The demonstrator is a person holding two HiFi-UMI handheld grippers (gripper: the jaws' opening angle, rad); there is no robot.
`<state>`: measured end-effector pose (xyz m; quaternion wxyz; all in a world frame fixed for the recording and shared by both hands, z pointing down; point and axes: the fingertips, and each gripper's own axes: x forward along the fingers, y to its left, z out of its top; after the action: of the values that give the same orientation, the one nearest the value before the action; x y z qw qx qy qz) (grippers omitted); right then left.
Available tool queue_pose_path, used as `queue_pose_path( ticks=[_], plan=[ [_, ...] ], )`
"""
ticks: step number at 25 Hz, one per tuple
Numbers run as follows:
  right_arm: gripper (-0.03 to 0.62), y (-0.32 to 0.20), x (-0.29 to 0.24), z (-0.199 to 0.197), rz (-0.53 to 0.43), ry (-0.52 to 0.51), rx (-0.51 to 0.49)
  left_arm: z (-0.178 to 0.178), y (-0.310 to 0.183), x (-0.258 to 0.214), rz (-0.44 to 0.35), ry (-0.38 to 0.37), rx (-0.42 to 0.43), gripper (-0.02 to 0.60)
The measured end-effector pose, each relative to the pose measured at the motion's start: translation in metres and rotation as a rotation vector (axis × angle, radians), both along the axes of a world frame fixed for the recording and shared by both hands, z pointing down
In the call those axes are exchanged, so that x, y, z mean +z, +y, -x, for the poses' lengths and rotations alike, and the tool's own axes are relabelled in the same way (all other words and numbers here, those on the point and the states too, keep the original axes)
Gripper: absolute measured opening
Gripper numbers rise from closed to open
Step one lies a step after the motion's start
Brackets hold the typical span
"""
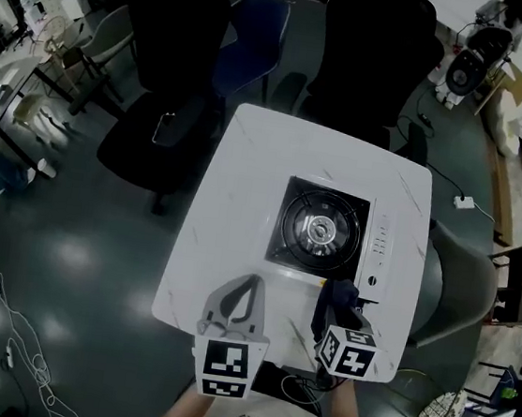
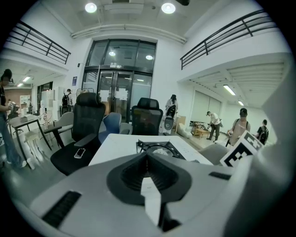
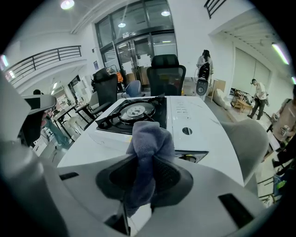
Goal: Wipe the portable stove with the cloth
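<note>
right gripper (image 3: pixel 147 178) pinches bunched blue-grey cloth (image 3: pixel 149 139) just below the white portable stove with black burner (image 1: pixel 323 227). left gripper (image 2: pixel 148 162) pressed together, empty. pre-wipe; next move: lower cloth onto stove.

We count one portable stove (image 1: pixel 325 228), one cloth (image 1: pixel 335 295) and one white table (image 1: pixel 234 200). Two grippers, the left gripper (image 1: pixel 250 285) and the right gripper (image 1: pixel 337 318). Chairs come to four: two black office chairs (image 1: pixel 171 60), one blue chair (image 1: pixel 254 32), one grey chair (image 1: pixel 455 283) — and we see one phone (image 1: pixel 164 128)
</note>
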<state>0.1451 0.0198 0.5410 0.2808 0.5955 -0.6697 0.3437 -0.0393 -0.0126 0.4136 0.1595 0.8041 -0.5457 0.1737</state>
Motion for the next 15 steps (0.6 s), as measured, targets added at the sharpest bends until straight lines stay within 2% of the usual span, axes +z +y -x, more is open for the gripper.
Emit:
queue_pose_path(
  ticks=[15],
  plan=[
    [0.1,-0.017,0.001,0.059,0.008,-0.019,-0.17,0.038,-0.003,0.005,0.009,-0.004,-0.093,0.02]
  ],
)
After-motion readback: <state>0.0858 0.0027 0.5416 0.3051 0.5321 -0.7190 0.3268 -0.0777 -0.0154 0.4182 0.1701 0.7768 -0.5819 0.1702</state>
